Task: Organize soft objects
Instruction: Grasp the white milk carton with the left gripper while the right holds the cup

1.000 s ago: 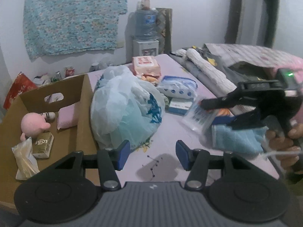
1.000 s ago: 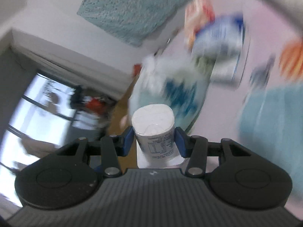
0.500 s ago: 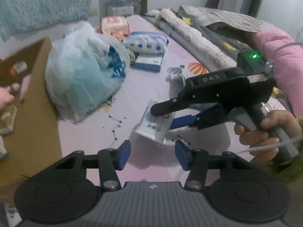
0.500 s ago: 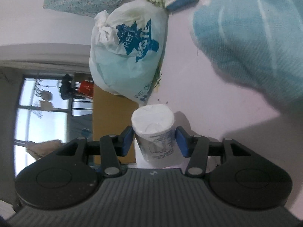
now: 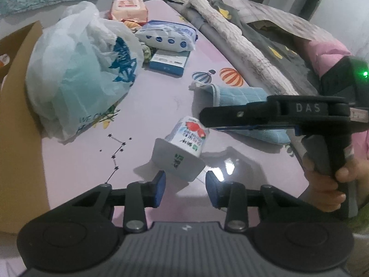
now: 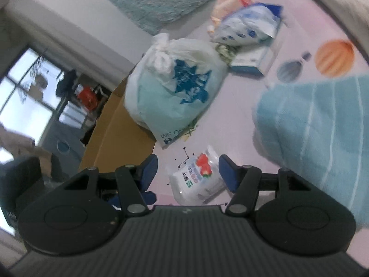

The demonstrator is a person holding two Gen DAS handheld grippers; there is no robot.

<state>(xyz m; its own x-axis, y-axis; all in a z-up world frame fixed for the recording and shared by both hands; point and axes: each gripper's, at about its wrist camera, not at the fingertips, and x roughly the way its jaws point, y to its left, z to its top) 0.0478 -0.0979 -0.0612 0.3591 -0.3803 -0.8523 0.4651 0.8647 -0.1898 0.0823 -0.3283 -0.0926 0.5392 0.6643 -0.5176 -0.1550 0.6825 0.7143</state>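
From over the left gripper [image 5: 185,184], the strawberry packet [image 5: 184,147], a white plastic pack with a red berry print, lies tilted on the pale pink bed sheet [image 5: 161,106]. Its near end sits between the blue pads, which are drawn in with one against each of its edges. The right gripper [image 5: 205,124] reaches in from the right, held in a hand [image 5: 327,184], with its fingertips at the packet's far end. Just behind it lies a folded light blue towel [image 5: 242,97]. To the left a knotted white plastic bag [image 5: 80,73] leans against a cardboard box [image 5: 18,106]. Farther back are a small blue carton [image 5: 168,61], a blue-and-white wipes pack [image 5: 166,37] and an orange pack [image 5: 129,9], with rolled bedding [image 5: 230,34] along the right edge. From over the right gripper [image 6: 188,168], its jaws have just been opening and stand apart. The strawberry packet [image 6: 196,177] lies between them on the sheet, with a clear gap to the left pad and a narrower one to the right pad. The towel [image 6: 322,127] fills the right side, blurred. The plastic bag [image 6: 175,87] sits beyond the packet against the cardboard box [image 6: 115,133], and a window [image 6: 23,92] shows at the far left.
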